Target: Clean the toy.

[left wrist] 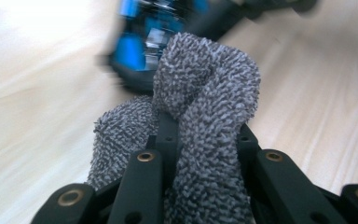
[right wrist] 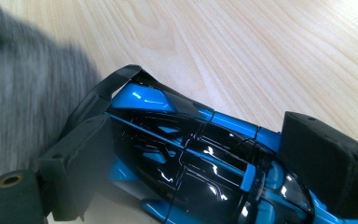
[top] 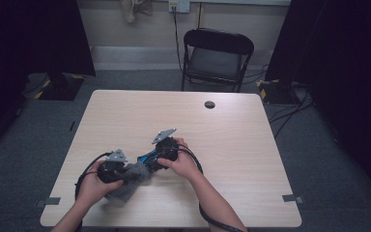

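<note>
A blue and black toy car [right wrist: 186, 154] lies on the light wooden table [top: 232, 140], with my right gripper [right wrist: 205, 158] shut on its body, one foam pad [right wrist: 79, 168] on each flank. In the high view the car [top: 149, 158] sits just below the right gripper [top: 152, 157]. My left gripper [left wrist: 205, 140] is shut on a bunched grey fuzzy cloth [left wrist: 205, 98], which is pressed up against the car's blurred end [left wrist: 140, 46]. Seen from above, the left gripper [top: 127, 172] holds the cloth [top: 129, 182] at the table's front left.
A black folding chair [top: 217, 53] stands behind the table. A round cable hole [top: 209, 104] sits near the far edge. Tape marks [top: 52, 201] flag the front corners. Cables trail from both grippers towards the front edge.
</note>
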A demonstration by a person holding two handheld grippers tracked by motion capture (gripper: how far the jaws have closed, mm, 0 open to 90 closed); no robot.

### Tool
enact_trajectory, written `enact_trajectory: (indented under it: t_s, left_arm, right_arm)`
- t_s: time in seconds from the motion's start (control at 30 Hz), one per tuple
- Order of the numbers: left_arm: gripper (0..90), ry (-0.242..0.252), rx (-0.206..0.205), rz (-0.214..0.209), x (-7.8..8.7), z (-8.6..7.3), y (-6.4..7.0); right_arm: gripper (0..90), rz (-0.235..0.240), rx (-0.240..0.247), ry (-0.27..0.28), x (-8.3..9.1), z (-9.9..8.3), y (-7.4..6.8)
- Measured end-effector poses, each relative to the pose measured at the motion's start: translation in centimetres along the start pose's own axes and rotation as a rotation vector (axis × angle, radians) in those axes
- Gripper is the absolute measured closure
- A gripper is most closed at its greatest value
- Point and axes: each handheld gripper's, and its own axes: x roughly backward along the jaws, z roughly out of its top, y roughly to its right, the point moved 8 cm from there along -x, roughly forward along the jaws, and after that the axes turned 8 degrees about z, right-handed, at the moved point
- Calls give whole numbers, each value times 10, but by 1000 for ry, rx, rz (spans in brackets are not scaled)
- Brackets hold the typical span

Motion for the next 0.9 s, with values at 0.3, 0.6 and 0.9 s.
enact_trajectory:
  t_s: [0.3,0.6,0.9]
  left_arm:
    - [720,-46,114,207,-9,-1,-51]
    - [718,-82,71,125,-24,5,-18]
    - [721,-95,56,54,-22,1,3]
  right_arm:
    - [103,1,0,-12,0,0,0]
    - [103,-1,6,-6,0,0,0]
    - [102,-2,-2,-9,0,0,0]
